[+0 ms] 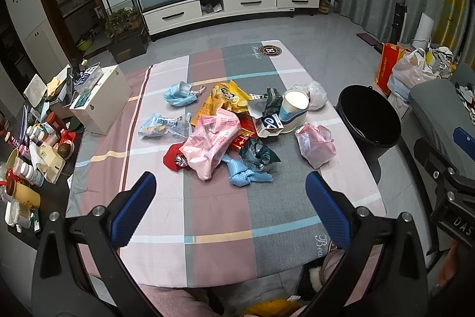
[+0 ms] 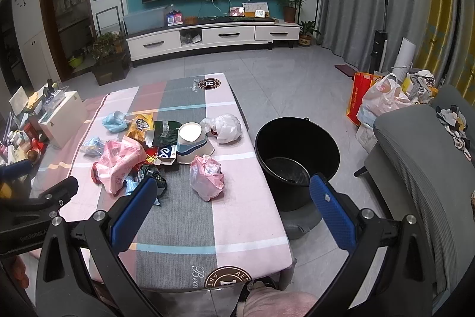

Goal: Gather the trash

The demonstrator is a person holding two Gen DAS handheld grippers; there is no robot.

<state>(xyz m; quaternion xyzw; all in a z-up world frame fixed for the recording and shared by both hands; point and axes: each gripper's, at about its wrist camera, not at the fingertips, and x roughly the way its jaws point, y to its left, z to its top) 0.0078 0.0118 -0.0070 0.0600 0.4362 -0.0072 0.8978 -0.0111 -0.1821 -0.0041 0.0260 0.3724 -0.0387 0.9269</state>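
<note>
A pile of trash lies mid-table: a large pink bag (image 1: pixel 212 143), a small pink bag (image 1: pixel 316 144), a yellow wrapper (image 1: pixel 225 98), blue wads (image 1: pixel 246 173), a white paper bowl (image 1: pixel 294 109) and a white bag (image 1: pixel 316 94). The small pink bag also shows in the right wrist view (image 2: pixel 206 178). A black bucket (image 1: pixel 369 118) stands on the floor right of the table; the right wrist view (image 2: pixel 297 150) shows it with little inside. My left gripper (image 1: pixel 230 183) is open and empty, just short of the pile. My right gripper (image 2: pixel 233 189) is open and empty above the table's near right part.
The table wears a pink and grey checked cloth (image 1: pixel 207 216). A cluttered side table with bottles (image 1: pixel 32 156) and a white box (image 1: pixel 101 100) stand to the left. A grey sofa (image 2: pixel 421 168) and shopping bags (image 2: pixel 383 100) are on the right. A TV cabinet (image 1: pixel 231 6) is at the back.
</note>
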